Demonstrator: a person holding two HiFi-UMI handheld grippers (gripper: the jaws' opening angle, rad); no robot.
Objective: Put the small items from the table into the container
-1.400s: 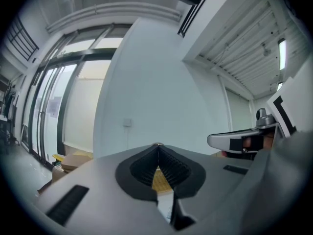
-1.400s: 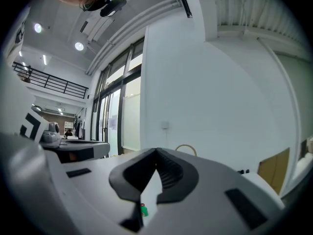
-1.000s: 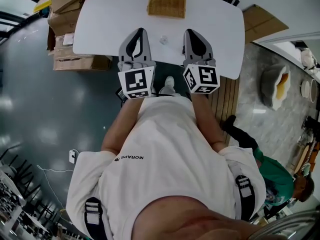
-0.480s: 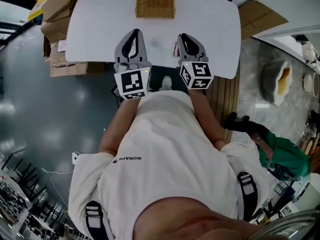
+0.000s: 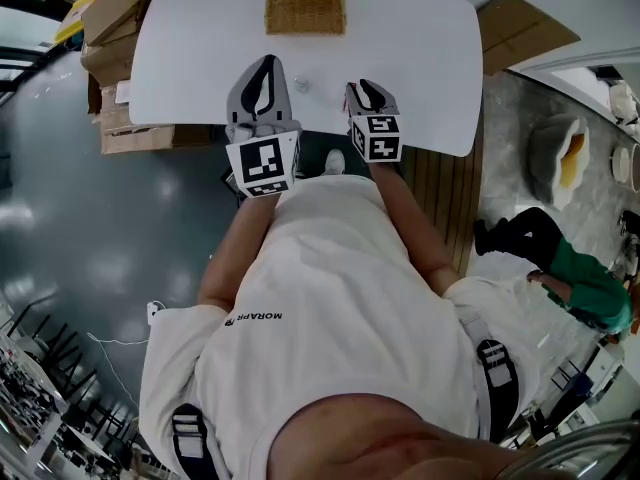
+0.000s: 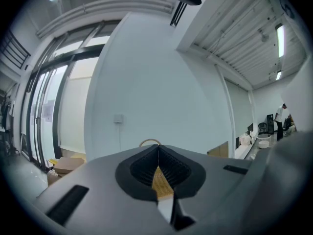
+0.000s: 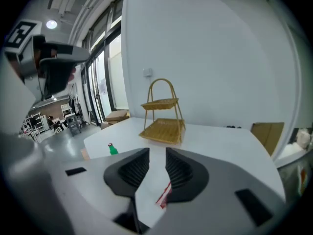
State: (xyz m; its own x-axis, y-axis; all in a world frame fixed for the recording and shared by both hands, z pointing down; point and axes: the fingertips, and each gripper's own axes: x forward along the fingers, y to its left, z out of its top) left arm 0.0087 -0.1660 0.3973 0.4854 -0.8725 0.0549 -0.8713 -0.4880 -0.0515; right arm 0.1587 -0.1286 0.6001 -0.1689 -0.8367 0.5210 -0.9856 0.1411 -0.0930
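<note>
Left hand-held gripper [image 5: 262, 68]: located at the near edge of the desk [image 5: 180, 58], left of centre. Its jaws are pressed together with nothing between them.

Small green bottle [image 7: 112, 149]: stands upright on the desk, left of the right hand-held gripper.

Two-tier wicker basket [image 5: 305, 3]: stands at the middle of the far edge.

Right hand-held gripper [image 5: 362, 88]: located at the near edge, right of centre, tilted down toward the desk. Its jaws are spread and opening, pinching nothing.

Red-and-white sachet [image 7: 164, 196]: lies flat on the desk, showing through the gap between the right jaws; neither pad touches it.
</note>
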